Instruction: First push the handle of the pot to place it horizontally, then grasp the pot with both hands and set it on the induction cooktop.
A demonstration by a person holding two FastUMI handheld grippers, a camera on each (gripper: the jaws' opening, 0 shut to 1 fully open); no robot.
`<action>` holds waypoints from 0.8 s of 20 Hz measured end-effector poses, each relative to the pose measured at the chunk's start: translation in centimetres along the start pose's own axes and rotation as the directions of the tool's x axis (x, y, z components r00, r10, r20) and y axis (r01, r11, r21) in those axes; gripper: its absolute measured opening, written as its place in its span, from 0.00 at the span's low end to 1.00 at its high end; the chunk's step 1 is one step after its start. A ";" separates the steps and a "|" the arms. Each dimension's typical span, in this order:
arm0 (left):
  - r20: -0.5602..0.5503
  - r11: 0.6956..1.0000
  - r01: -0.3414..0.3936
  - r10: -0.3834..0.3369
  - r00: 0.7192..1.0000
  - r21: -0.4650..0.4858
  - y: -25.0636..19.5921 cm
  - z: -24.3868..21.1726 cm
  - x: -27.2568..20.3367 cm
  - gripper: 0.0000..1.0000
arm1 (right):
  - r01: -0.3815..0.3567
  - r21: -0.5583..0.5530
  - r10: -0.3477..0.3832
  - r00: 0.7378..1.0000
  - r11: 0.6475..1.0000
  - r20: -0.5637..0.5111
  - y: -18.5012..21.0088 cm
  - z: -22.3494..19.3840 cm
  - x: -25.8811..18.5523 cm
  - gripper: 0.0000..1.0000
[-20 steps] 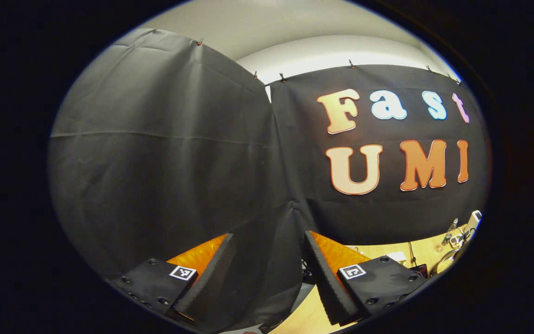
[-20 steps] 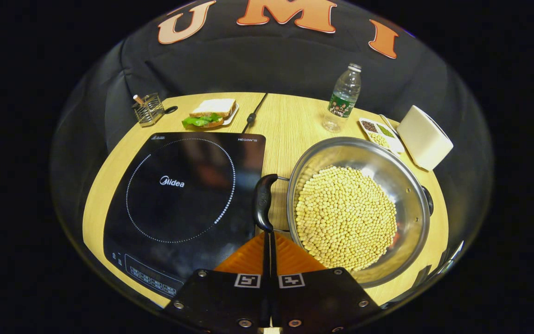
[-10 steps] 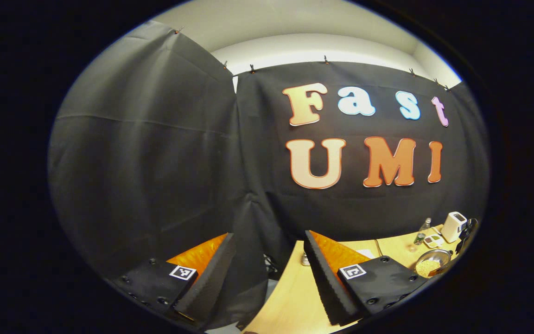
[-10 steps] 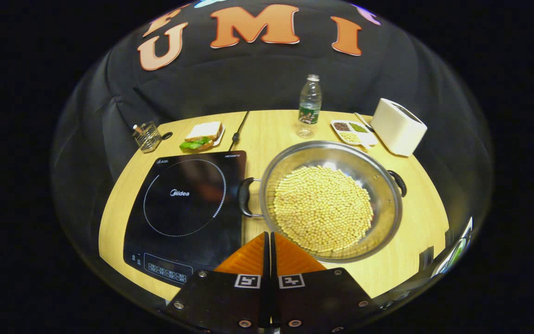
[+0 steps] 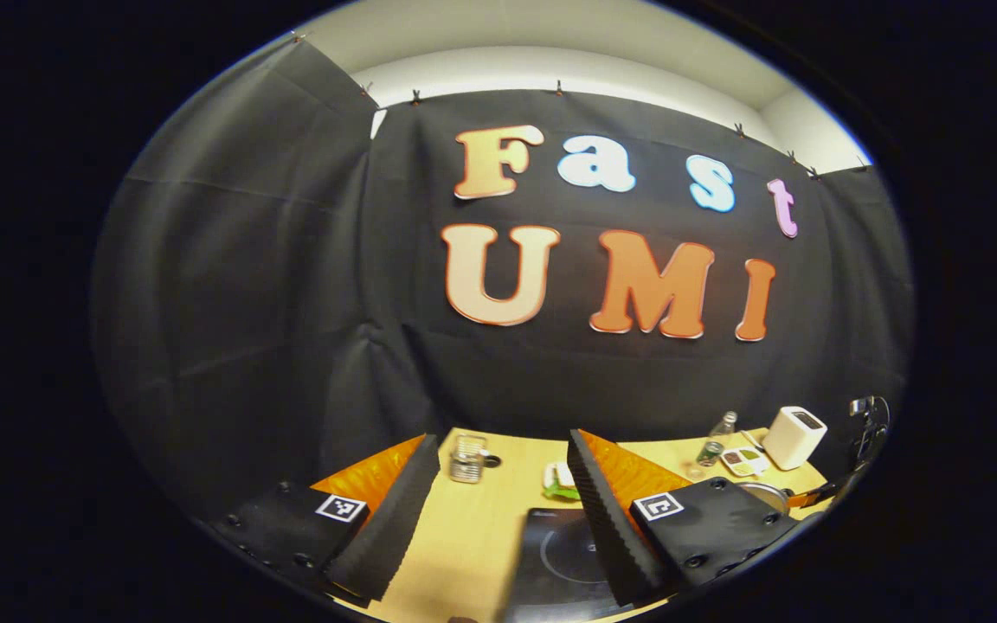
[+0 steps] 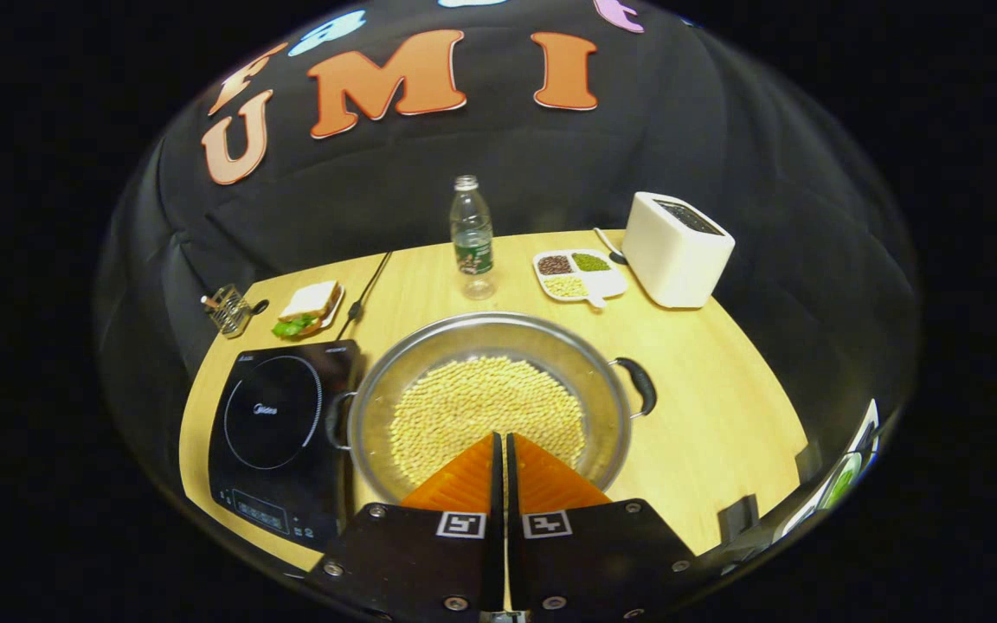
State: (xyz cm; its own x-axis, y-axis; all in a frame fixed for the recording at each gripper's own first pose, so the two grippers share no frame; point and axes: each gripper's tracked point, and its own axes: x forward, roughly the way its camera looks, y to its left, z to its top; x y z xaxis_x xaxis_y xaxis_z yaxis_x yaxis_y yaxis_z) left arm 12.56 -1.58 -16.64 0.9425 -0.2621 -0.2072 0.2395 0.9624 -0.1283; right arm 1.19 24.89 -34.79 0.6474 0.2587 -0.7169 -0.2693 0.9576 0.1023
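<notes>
A wide steel pot [image 6: 481,346] full of pale beans sits on the wooden table, one black handle [image 6: 338,421] on its left beside the cooktop and another handle [image 6: 637,385] on its right. The black induction cooktop [image 6: 269,415] lies just left of the pot. My right gripper [image 6: 500,437] is shut and empty, hovering over the pot's near side. In the left gripper view my left gripper [image 5: 502,437] is open, held high and off to the left of the cooktop [image 5: 559,554]. The pot's rim [image 5: 767,495] peeks out at the far right there.
Along the table's back edge stand a water bottle [image 6: 472,238], a divided dish [image 6: 576,275] of grains and a white toaster [image 6: 676,251]. A sandwich plate [image 6: 308,307], a wire holder [image 6: 228,309] and a cable [image 6: 364,290] lie behind the cooktop. Bare wood lies right of the pot.
My right gripper, still shut, has drawn back and shifted right from the left handle to the pot's middle. The left gripper swung right, bringing the table and cooktop into sight.
</notes>
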 end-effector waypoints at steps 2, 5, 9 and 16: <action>-0.035 1.000 0.027 -0.027 0.999 0.004 -3.7 -2.5 1.7 0.96 | 0.008 0.000 -0.008 1.000 1.000 -0.006 -2.3 0.7 1.1 0.02; -0.132 0.998 0.064 -0.064 0.989 0.002 -8.9 -7.1 3.4 0.97 | 0.027 -0.003 -0.027 1.000 1.000 -0.014 -5.4 1.2 2.8 0.26; -0.253 0.993 0.118 -0.119 0.960 -0.019 -14.9 -12.5 5.7 0.98 | 0.027 -0.037 -0.029 0.999 0.999 -0.046 -8.1 1.0 4.9 0.62; -0.485 0.982 0.181 -0.180 0.856 -0.046 -22.6 -22.3 6.6 0.98 | -0.004 -0.057 -0.002 0.994 0.998 -0.110 -9.8 0.5 8.3 0.96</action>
State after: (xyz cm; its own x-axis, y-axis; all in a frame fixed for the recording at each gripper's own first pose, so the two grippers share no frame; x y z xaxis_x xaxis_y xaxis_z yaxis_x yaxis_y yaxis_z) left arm 8.13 -26.70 -36.76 0.6504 -0.4322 -0.6246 0.3948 0.8949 -0.2081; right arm 9.54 17.72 -41.36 0.5657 0.2411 -0.7886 -0.3120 0.9478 0.0660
